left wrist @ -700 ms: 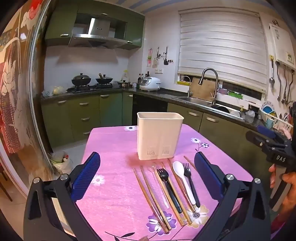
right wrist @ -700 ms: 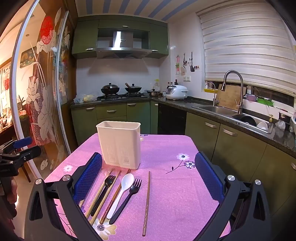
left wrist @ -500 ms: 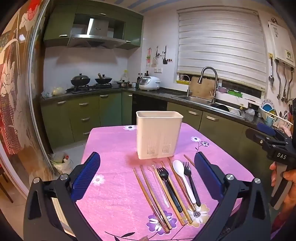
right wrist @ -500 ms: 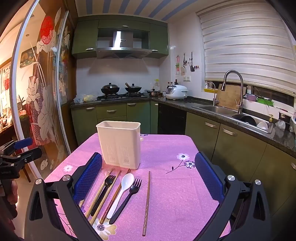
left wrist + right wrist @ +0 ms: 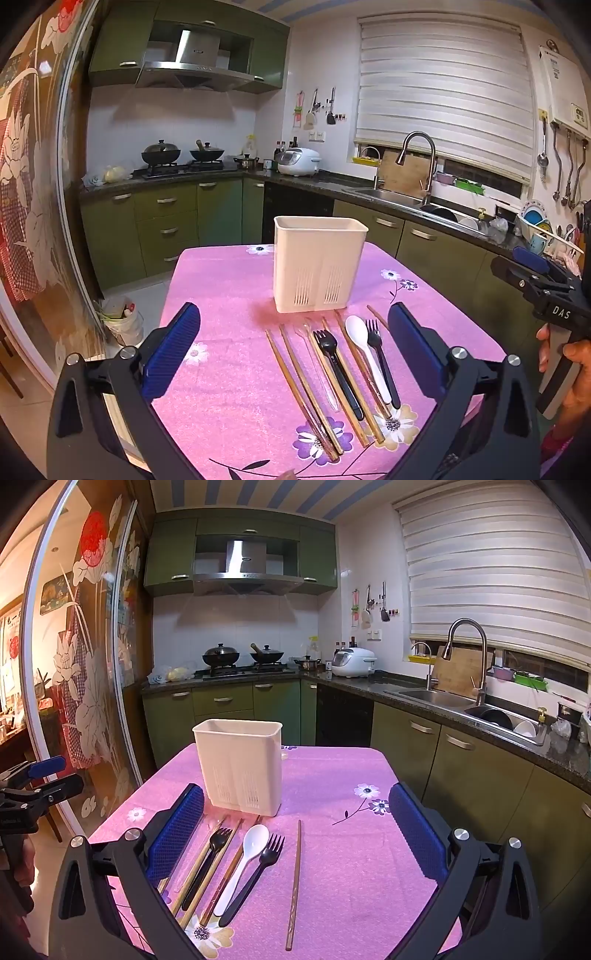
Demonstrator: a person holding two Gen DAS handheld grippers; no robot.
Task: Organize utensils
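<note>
A white plastic utensil holder stands upright on the pink flowered tablecloth; it also shows in the right wrist view. In front of it lie several wooden chopsticks, two black forks, a white spoon and a clear utensil. One chopstick lies apart on the right. My left gripper is open and empty above the utensils. My right gripper is open and empty above them too.
The table stands in a kitchen. Green cabinets and a stove with pots are behind it. A sink and counter run along the right. A bin sits on the floor at the left. Each gripper appears at the other view's edge.
Both grippers stay open and almost still. The left view has drifted very slightly.
</note>
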